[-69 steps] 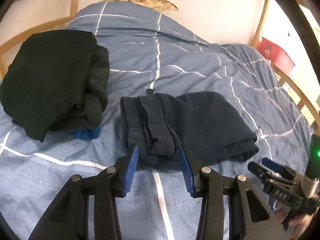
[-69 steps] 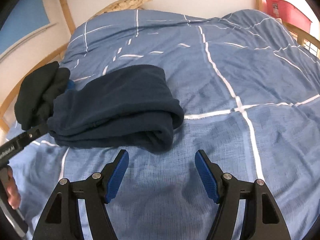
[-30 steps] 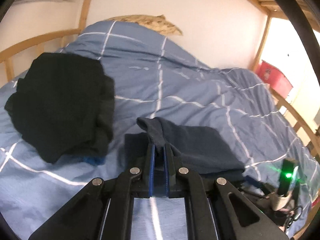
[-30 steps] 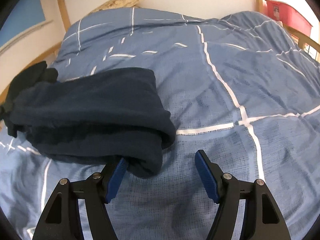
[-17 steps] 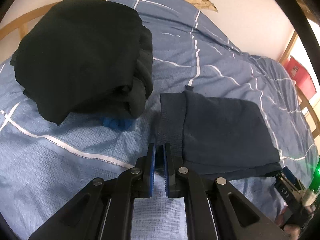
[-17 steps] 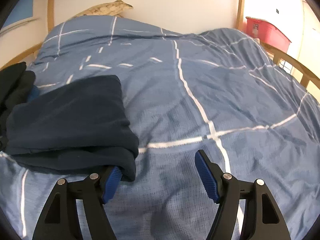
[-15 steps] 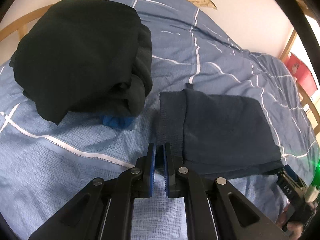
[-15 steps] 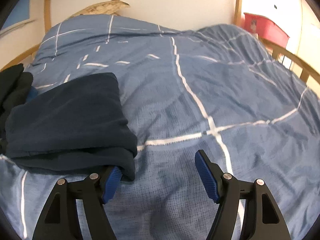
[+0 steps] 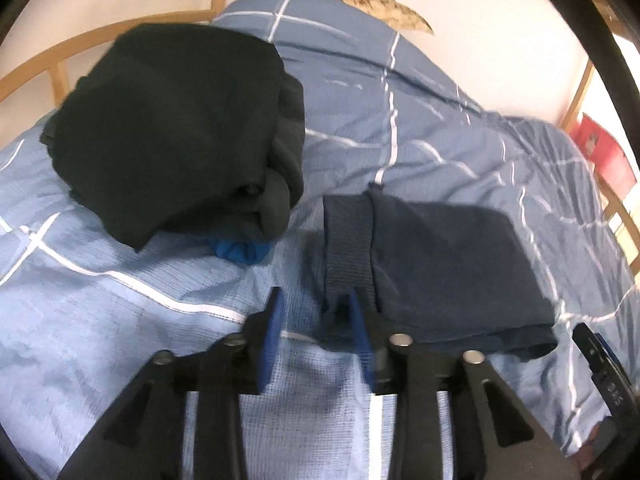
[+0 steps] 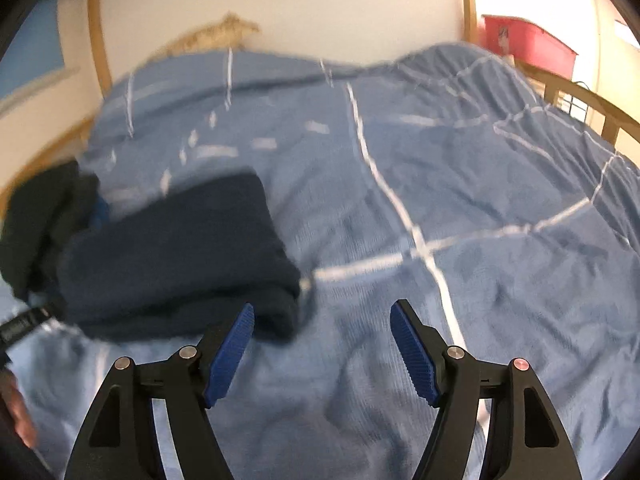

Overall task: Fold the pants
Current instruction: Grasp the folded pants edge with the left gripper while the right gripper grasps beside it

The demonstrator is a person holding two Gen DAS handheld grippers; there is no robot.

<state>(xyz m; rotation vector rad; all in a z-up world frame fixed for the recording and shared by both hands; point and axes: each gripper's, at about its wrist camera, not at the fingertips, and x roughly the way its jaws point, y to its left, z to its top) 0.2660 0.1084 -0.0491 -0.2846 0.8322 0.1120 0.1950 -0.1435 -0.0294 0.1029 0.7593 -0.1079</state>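
Left wrist, change: jaws of left gripper [image 9: 316,336], clamped half a second ago on the waistband corner of pants [image 9: 436,264], have just been opening; now parted narrowly, corner touching the right pad [image 9: 360,340] only, not pinched.
Left wrist, layout: pants folded flat on blue duvet [image 9: 100,320], just ahead of and right of the jaws; black garment pile [image 9: 176,128] far left.
Right wrist, change: view raised and blurred against half a second ago.
Right wrist, layout: right gripper [image 10: 322,344] wide, empty; pants [image 10: 176,256] ahead left, near corner behind left pad [image 10: 230,350].
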